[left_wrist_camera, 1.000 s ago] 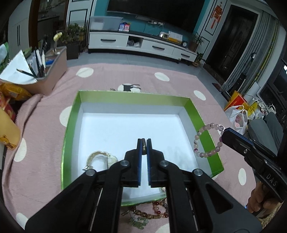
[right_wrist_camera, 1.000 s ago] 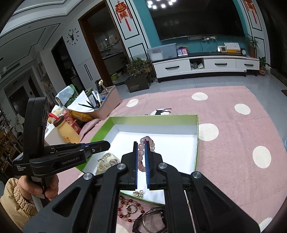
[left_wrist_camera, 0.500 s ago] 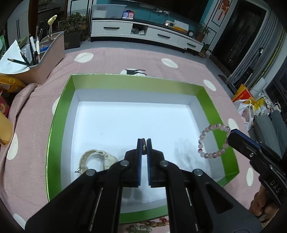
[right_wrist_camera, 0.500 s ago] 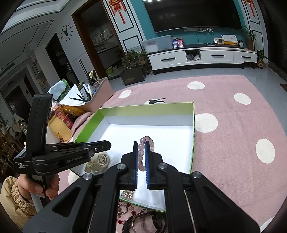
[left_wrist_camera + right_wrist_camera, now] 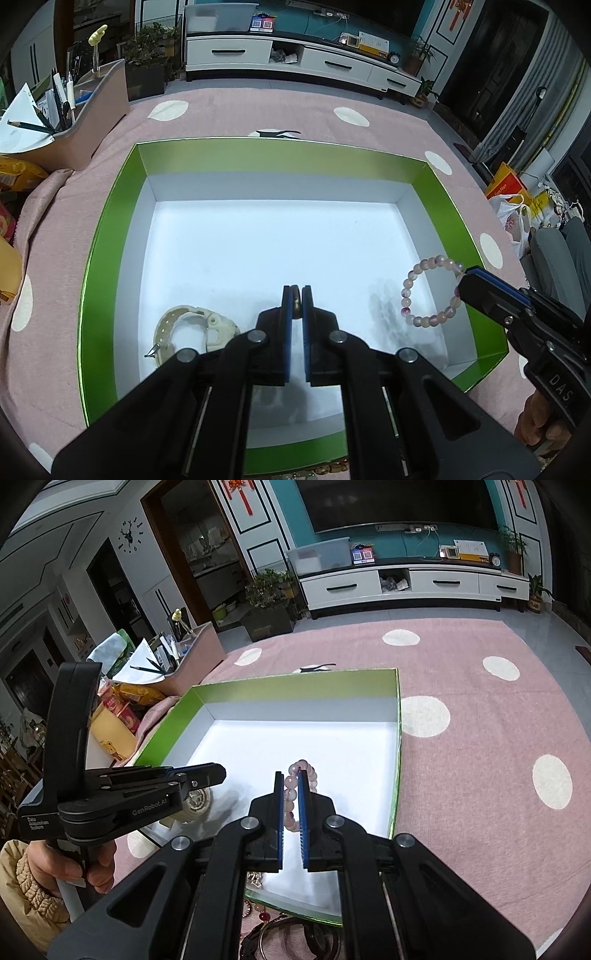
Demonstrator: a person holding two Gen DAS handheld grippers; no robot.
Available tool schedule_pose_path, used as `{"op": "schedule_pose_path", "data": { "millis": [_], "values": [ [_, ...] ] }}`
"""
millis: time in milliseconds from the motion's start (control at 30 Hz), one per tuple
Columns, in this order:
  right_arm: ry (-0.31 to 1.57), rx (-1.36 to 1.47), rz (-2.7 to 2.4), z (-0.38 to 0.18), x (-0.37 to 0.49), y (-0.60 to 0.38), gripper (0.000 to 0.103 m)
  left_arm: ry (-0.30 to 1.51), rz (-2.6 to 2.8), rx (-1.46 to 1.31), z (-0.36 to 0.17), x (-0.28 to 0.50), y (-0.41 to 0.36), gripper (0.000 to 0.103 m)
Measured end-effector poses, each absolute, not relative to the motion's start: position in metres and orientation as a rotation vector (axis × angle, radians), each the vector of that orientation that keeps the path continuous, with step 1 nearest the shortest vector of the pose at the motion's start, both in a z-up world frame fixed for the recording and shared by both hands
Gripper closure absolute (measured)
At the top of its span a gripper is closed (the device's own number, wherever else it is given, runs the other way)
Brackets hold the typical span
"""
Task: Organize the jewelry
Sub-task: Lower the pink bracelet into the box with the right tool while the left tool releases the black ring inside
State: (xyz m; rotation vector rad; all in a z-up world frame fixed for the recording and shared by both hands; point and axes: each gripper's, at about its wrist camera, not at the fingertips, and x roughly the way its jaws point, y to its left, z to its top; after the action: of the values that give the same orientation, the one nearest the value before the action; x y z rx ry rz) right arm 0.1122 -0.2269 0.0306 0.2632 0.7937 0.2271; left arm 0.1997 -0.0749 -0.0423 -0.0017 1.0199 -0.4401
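Both grippers have come forward over the green box (image 5: 110,236) since a second ago, and the pink bead bracelet (image 5: 430,291) now hangs inside its right wall instead of over the rim. Its white floor lies open through the middle and far side. Right gripper (image 5: 290,786) is clamped on that bracelet; left gripper (image 5: 296,301) is closed on a small brownish object that cannot be identified. One cream watch (image 5: 184,328) lies in the near-left corner. More jewelry (image 5: 266,919) lies outside the near wall on the pink dotted cloth (image 5: 480,738). One pen holder (image 5: 92,122) stands far left.
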Motion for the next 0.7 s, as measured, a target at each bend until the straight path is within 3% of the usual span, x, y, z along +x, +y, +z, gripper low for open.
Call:
{"op": "schedule_pose_path", "data": {
  "millis": [700],
  "values": [
    [0.864, 0.258, 0.196, 0.010, 0.122, -0.231, 0.096, 1.045, -0.428, 0.021, -0.052, 0.203, -0.077, 0.099]
  ]
}}
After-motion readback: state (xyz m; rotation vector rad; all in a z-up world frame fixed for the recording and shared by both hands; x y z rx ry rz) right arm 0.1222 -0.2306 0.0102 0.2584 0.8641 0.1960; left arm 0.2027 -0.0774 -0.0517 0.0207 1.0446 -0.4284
